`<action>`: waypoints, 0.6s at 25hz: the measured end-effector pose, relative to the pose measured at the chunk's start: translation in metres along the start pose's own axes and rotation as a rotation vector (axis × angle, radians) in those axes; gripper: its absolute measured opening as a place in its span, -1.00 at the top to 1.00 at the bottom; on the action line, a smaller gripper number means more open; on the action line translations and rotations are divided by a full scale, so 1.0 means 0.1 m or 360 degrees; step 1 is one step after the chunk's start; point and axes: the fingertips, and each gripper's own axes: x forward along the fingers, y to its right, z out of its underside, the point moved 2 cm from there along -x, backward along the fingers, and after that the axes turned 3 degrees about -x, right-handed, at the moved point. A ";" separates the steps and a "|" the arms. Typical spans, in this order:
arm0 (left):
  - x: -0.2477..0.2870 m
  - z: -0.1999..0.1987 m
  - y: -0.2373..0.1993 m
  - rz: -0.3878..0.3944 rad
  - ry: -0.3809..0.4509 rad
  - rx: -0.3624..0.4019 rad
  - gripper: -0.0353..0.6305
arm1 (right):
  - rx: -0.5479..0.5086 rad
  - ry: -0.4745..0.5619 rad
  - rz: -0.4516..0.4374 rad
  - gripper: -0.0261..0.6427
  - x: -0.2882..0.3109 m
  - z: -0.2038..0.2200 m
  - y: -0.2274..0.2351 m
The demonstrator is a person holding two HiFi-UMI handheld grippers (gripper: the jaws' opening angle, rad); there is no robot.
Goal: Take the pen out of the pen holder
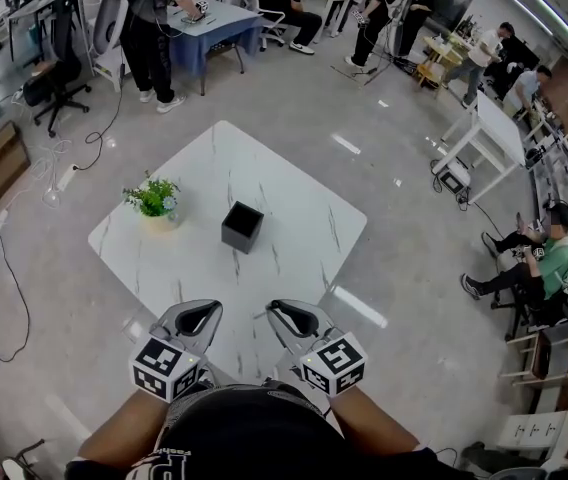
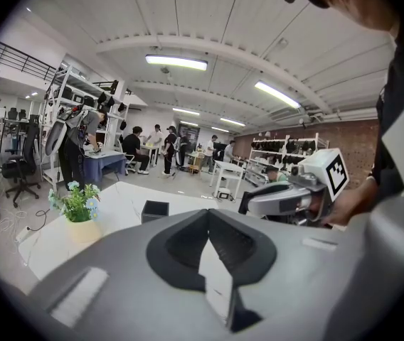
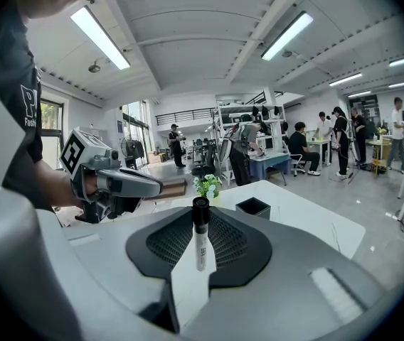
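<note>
The black square pen holder [image 1: 242, 226] stands near the middle of the white marble table [image 1: 264, 163]; it also shows far ahead in both gripper views [image 2: 154, 210] [image 3: 253, 207]. A white pen with a black cap [image 3: 200, 234] stands upright between the pads of my right gripper [image 3: 200, 217], which is shut on it. My right gripper [image 1: 278, 310] hovers over the table's near corner, well short of the holder. Beside it, my left gripper [image 1: 208, 310] [image 2: 206, 224] has its jaws together with nothing between them.
A small potted plant [image 1: 154, 200] with blue flowers sits on the table left of the holder. Around the table lies grey floor with cables at the left. Desks, chairs and several people fill the room's far side and right edge.
</note>
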 end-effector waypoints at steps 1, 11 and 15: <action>0.00 0.00 0.00 0.0000 -0.0001 0.0001 0.72 | 0.0000 0.0001 0.0000 0.73 0.00 0.00 0.00; 0.03 0.04 0.00 0.0005 -0.0001 -0.0002 0.72 | -0.0010 -0.0002 -0.0001 0.73 0.02 0.04 0.01; 0.02 0.00 0.01 0.0006 0.0001 0.0001 0.72 | -0.0012 -0.0006 -0.0003 0.73 0.00 0.00 0.01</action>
